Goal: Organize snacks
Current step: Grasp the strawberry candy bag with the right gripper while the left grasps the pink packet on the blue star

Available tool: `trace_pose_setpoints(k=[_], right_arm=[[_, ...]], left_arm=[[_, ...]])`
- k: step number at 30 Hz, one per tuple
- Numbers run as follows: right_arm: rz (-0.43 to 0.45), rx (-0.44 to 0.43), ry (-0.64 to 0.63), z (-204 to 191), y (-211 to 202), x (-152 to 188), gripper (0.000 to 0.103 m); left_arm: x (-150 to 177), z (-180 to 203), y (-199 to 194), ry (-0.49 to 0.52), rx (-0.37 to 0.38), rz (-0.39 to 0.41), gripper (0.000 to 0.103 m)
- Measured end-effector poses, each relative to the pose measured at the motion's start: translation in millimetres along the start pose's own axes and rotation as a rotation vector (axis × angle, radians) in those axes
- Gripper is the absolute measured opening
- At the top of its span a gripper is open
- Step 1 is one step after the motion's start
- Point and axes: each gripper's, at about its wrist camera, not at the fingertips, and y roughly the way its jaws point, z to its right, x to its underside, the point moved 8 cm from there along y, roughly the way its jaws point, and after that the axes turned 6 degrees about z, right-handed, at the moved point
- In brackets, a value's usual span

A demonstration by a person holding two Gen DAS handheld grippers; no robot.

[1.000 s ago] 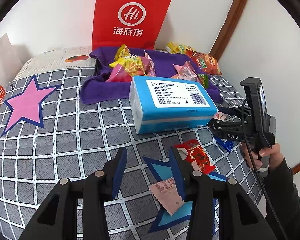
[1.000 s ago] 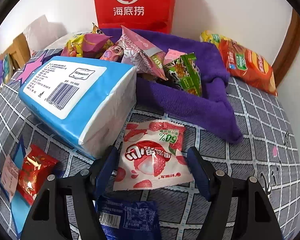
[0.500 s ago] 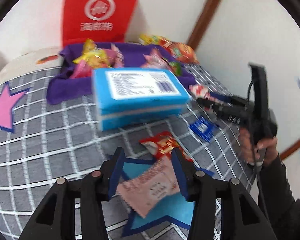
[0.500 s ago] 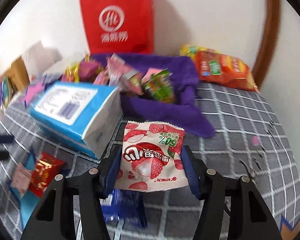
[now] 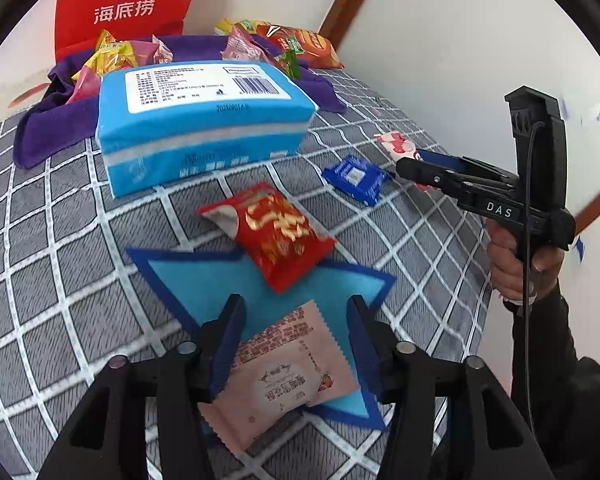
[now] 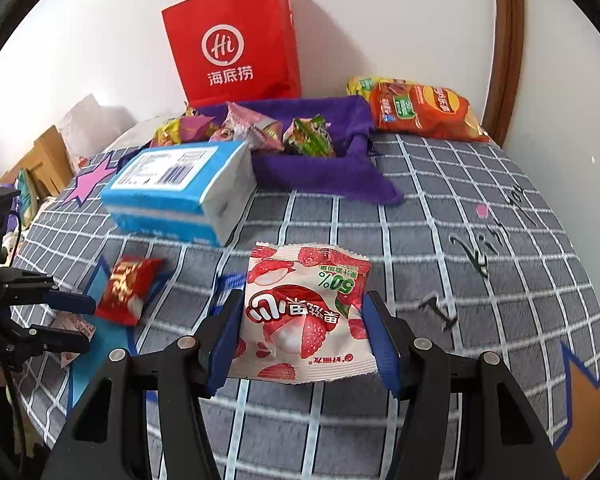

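Observation:
My left gripper (image 5: 296,340) is shut on a pale pink snack packet (image 5: 280,372) over a blue felt star (image 5: 204,284). A red snack packet (image 5: 272,236) lies on the star's far edge. My right gripper (image 6: 300,336) is shut on a white and red lychee gummy bag (image 6: 304,312), held above the grid-patterned cloth (image 6: 460,208). A small blue packet (image 5: 356,178) lies on the cloth near the right gripper (image 5: 416,162). A purple cloth tray (image 6: 332,168) at the back holds several snack packets.
A blue tissue pack (image 5: 204,120) lies in front of the purple tray. A red paper bag (image 6: 236,40) stands against the wall. An orange chip bag (image 6: 424,112) lies at the back right. A pink star (image 6: 96,178) is at the left.
The right gripper closed on the lychee gummy bag and lifted it off the cloth. The left gripper moved forward onto the pink packet and closed on it.

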Motion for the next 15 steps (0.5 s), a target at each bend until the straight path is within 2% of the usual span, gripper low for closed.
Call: trace_pose_setpoints(k=[3, 8, 11, 15], right_arm=[[0.007, -0.004, 0.005, -2, -8, 9, 0.059], [0.002, -0.011, 0.036, 0, -16, 22, 0.059], [-0.006, -0.021, 0.051, 0, -19, 29, 0.059], [-0.013, -0.019, 0.056, -1, -20, 35, 0.059]], left_arm=[[8, 3, -6, 0.042, -0.023, -0.003, 0.055], [14, -5, -22, 0.066, -0.106, 0.017, 0.057], [20, -5, -27, 0.104, -0.116, 0.016, 0.06], [33, -4, -29, 0.129, -0.126, -0.005, 0.06]])
